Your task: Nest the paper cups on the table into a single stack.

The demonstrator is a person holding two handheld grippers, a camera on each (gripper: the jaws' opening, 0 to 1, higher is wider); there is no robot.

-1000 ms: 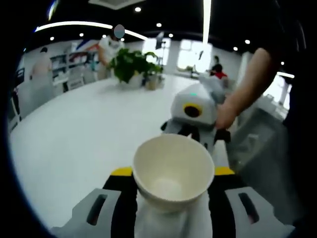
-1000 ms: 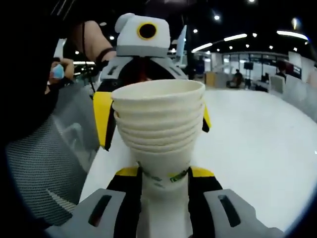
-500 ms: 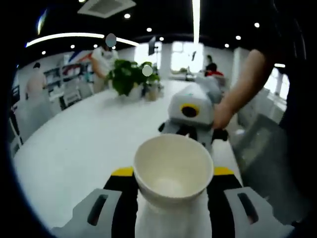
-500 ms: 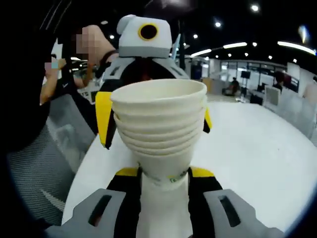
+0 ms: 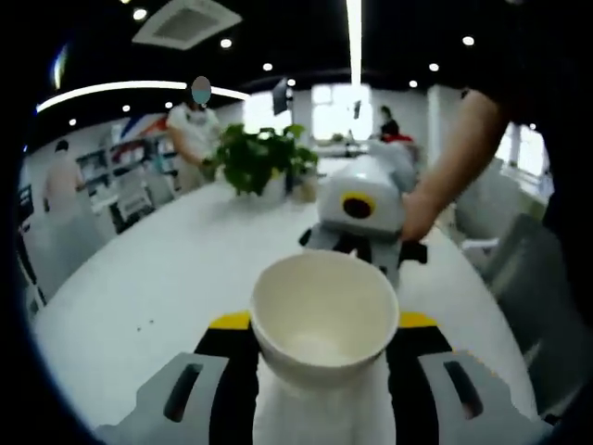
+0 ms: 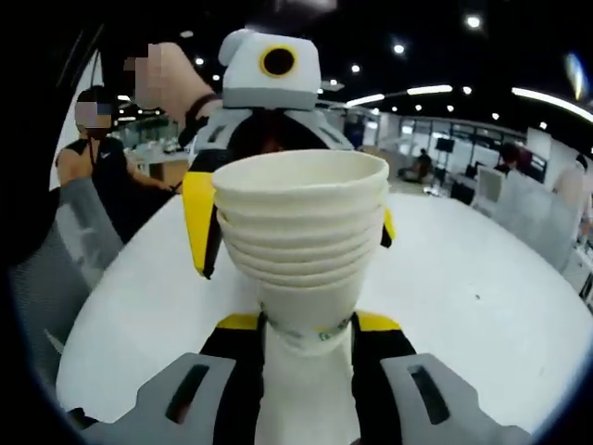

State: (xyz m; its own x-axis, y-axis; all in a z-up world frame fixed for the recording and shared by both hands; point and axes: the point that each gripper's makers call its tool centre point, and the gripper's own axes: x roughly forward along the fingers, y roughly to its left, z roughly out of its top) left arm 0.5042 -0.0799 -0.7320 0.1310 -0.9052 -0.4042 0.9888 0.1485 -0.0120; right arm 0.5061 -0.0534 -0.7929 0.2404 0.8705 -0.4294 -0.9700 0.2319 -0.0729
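While lifted, each hand-held gripper clasps cups (image 6: 298, 232).

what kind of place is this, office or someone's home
Most likely an open-plan office or showroom: a long white table with a potted plant, recessed ceiling lights, and desks with people working in the background.
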